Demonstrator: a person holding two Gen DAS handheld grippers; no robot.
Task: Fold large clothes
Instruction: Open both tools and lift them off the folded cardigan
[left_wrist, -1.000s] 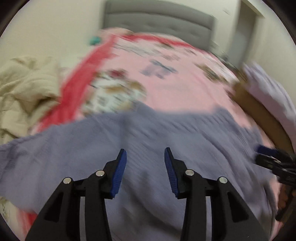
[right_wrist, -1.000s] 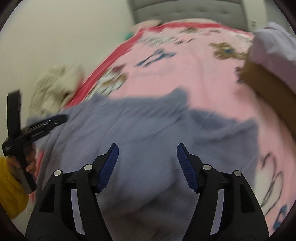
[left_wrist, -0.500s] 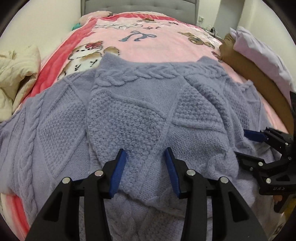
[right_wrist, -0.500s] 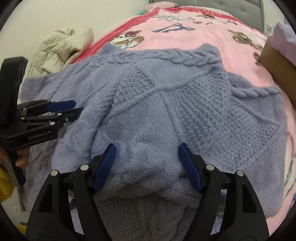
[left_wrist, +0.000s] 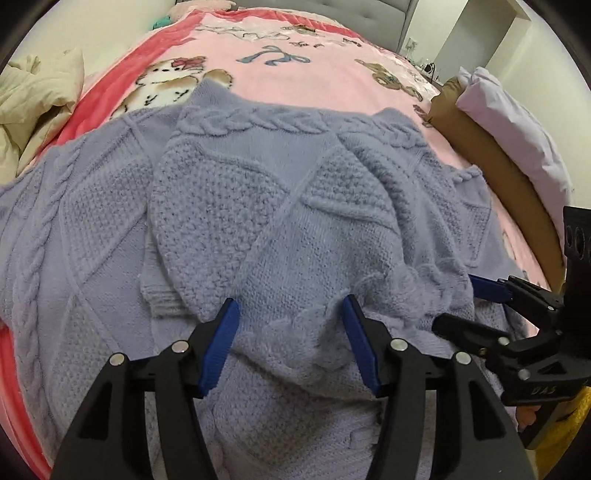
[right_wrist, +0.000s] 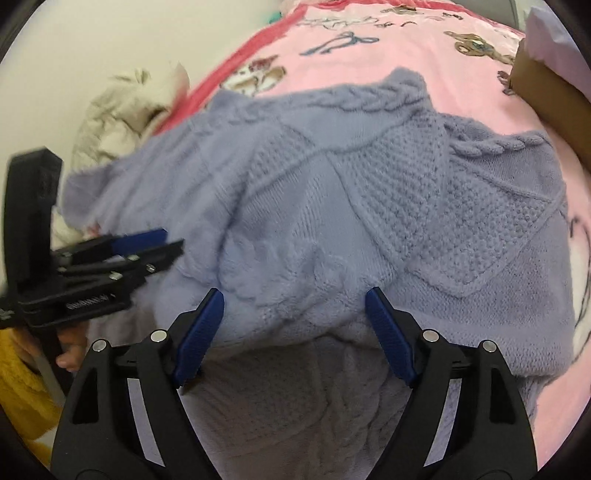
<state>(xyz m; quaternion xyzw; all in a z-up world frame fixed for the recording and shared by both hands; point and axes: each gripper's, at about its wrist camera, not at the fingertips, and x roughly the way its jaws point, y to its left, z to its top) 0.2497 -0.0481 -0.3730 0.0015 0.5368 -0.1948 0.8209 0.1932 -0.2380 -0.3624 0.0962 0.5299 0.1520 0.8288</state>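
The lavender knit sweater (left_wrist: 295, 221) lay on the bed (left_wrist: 332, 70), its folded edge running crosswise between and just ahead of my left gripper (left_wrist: 291, 332) and right gripper (right_wrist: 295, 325), both opening, neither pinching it.

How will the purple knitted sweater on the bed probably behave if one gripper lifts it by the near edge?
The sweater is probably floppy: it lies in soft bumps and folds on the blanket. The thick cable knit suggests some weight, so it would likely sag and drag. Its fuzzy surface looks unlikely to slip.
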